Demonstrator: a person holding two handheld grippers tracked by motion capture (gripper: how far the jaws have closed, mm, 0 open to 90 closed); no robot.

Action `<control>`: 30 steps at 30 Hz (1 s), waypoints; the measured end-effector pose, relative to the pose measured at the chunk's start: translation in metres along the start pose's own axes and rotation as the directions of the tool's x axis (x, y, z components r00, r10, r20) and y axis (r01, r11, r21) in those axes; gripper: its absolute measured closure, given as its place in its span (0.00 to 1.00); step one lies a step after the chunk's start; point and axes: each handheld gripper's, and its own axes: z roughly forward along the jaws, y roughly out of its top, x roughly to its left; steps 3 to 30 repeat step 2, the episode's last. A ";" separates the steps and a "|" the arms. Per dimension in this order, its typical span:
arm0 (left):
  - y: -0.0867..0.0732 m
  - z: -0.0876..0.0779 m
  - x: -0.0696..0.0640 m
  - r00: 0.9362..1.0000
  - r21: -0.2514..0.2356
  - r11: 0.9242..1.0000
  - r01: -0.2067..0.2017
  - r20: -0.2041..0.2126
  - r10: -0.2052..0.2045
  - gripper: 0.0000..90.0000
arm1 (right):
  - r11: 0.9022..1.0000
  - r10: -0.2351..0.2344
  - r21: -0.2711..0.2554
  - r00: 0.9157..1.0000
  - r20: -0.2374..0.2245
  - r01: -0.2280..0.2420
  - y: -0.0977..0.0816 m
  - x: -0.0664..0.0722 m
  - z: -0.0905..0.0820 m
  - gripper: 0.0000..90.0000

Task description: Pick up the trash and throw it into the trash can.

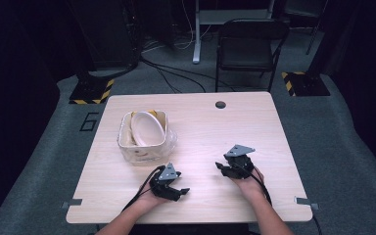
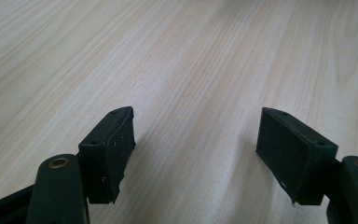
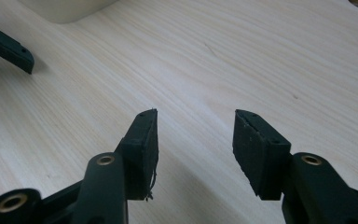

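Pale wood table (image 1: 200, 122), with a white square tub (image 1: 144, 137) on its left half (a white bowl (image 1: 147, 128) tilted inside). Left gripper (image 1: 178, 192) low near the front edge, just in front of the tub, jaws spread, nothing between. Right gripper (image 1: 223, 168) well apart from the tub, to its right, jaws spread too, pinching nothing, only bare wood between the pads (image 3: 144, 144).
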 end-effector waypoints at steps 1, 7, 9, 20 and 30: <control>0.000 0.000 0.000 1.000 -0.004 1.000 0.001 -0.002 -0.001 0.30 | 1.000 -0.003 0.002 1.000 0.000 0.003 -0.001 0.000 0.000 0.55; 0.000 0.000 0.000 1.000 -0.004 1.000 0.001 -0.002 -0.001 0.30 | 1.000 -0.004 0.004 1.000 0.001 0.004 -0.001 0.000 0.001 0.55; 0.000 0.000 0.000 1.000 -0.004 1.000 0.001 -0.002 -0.001 0.30 | 1.000 -0.004 0.004 1.000 0.001 0.004 -0.001 0.000 0.001 0.55; 0.000 0.000 0.000 1.000 -0.004 1.000 0.001 -0.002 -0.001 0.30 | 1.000 -0.004 0.004 1.000 0.001 0.004 -0.001 0.000 0.001 0.55; 0.000 0.000 0.000 1.000 -0.004 1.000 0.001 -0.002 -0.001 0.30 | 1.000 -0.004 0.004 1.000 0.001 0.004 -0.001 0.000 0.001 0.55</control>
